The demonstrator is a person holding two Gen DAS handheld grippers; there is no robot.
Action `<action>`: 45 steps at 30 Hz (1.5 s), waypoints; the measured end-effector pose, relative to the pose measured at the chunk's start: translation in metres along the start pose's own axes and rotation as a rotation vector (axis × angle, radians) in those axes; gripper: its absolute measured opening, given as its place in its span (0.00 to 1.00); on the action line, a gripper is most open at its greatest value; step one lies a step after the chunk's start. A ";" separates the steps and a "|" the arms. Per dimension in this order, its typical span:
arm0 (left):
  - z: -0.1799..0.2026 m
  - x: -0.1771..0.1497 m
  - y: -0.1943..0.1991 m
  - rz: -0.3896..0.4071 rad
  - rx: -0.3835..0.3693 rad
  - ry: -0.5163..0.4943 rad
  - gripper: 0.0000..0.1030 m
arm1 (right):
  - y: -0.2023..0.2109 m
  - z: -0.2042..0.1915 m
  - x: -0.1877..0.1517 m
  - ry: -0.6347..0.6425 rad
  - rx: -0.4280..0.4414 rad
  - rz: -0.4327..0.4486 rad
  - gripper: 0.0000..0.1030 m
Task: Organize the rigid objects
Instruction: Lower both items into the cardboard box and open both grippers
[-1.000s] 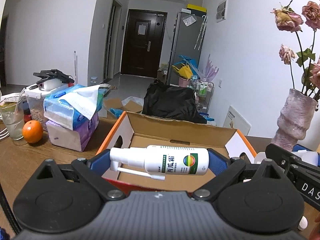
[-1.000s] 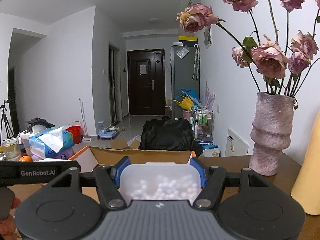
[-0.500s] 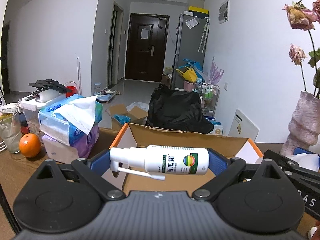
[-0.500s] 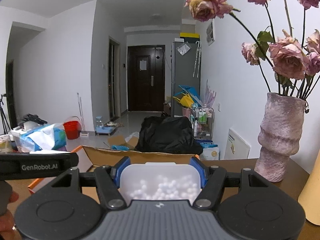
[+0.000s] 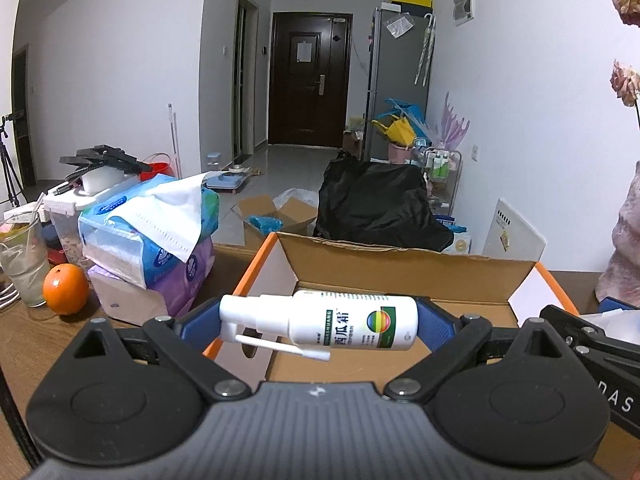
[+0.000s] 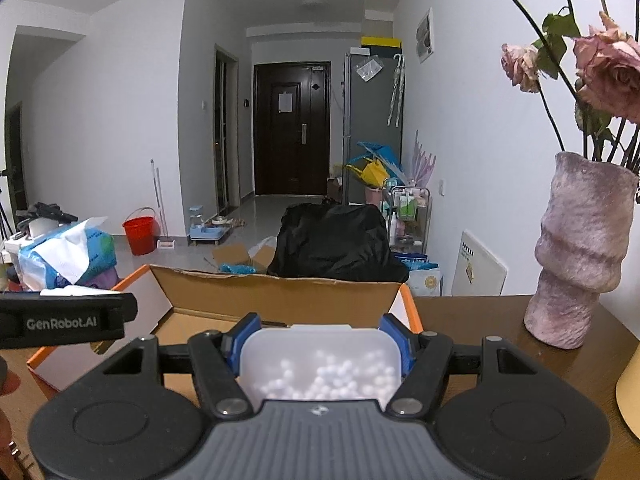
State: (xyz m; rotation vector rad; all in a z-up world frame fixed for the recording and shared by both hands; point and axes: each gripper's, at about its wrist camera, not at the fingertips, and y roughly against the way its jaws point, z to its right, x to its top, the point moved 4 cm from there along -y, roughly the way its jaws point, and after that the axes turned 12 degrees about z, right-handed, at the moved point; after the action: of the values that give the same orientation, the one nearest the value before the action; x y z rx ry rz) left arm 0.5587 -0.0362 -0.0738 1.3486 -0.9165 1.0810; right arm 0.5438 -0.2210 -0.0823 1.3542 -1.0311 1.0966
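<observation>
Left claw (image 5: 318,330) clamping spray bottle (image 5: 352,328), right claw (image 6: 320,346) gripping translucent box (image 6: 320,364), contents blurred

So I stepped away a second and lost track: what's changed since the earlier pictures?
Both grippers moved toward the open cardboard box, which now looms larger and nearer in both views. Nothing was grasped or released: the left gripper still clamps the spray bottle, and the right gripper still holds the translucent bead container.

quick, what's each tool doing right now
left tool: shut on the white spray bottle
right tool: shut on the translucent box of white beads
</observation>
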 end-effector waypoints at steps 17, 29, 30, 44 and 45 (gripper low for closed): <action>-0.009 -0.002 -0.004 -0.044 0.055 0.002 1.00 | -0.003 0.010 -0.007 -0.046 -0.039 -0.061 1.00; -0.004 0.006 0.017 0.005 0.027 -0.013 1.00 | 0.017 0.010 0.002 -0.036 -0.037 -0.036 1.00; -0.004 0.007 0.021 0.015 0.022 -0.014 1.00 | 0.020 0.010 0.003 -0.033 -0.038 -0.034 1.00; -0.003 0.009 0.072 0.075 -0.004 -0.054 1.00 | 0.075 0.007 0.006 -0.022 -0.030 -0.005 1.00; -0.005 0.008 0.075 0.075 -0.005 -0.053 1.00 | 0.079 0.008 0.006 -0.024 -0.029 -0.004 1.00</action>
State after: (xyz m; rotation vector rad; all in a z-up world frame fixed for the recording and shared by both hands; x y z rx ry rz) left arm 0.4887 -0.0365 -0.0451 1.3531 -1.0160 1.1035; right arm 0.4684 -0.2338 -0.0609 1.3490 -1.0575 1.0607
